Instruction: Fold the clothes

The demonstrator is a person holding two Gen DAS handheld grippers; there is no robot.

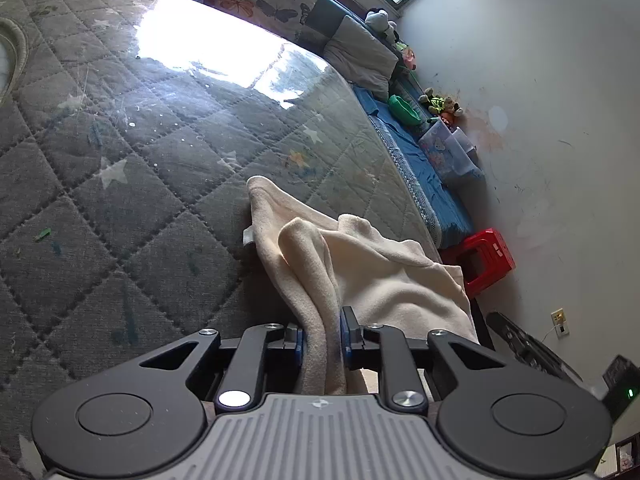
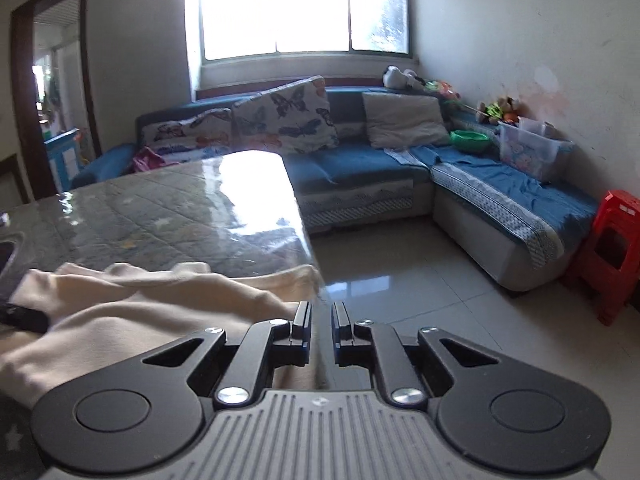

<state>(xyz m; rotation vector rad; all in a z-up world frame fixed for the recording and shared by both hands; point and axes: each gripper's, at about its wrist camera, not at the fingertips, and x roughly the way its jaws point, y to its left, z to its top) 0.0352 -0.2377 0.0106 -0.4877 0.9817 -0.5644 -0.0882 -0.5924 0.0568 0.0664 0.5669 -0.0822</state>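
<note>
While my left gripper [image 1: 322, 334] pinches cream fleece garment [image 1: 372, 272] on grey quilted tabletop [image 1: 120, 140], right gripper [image 2: 321, 326] nrly closed, empty.

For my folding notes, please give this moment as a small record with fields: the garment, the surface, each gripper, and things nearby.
garment: cream fleece garment, crumpled, lying near the table's edge
surface: table with grey quilted star-pattern cover under a glossy clear sheet
left gripper: closed on a bunched fold of the garment
right gripper: shut, nothing between its fingers, beside the garment at the table edge
nearby: blue sofa with butterfly cushions, red plastic stool, tiled floor
fold: not yet made
</note>
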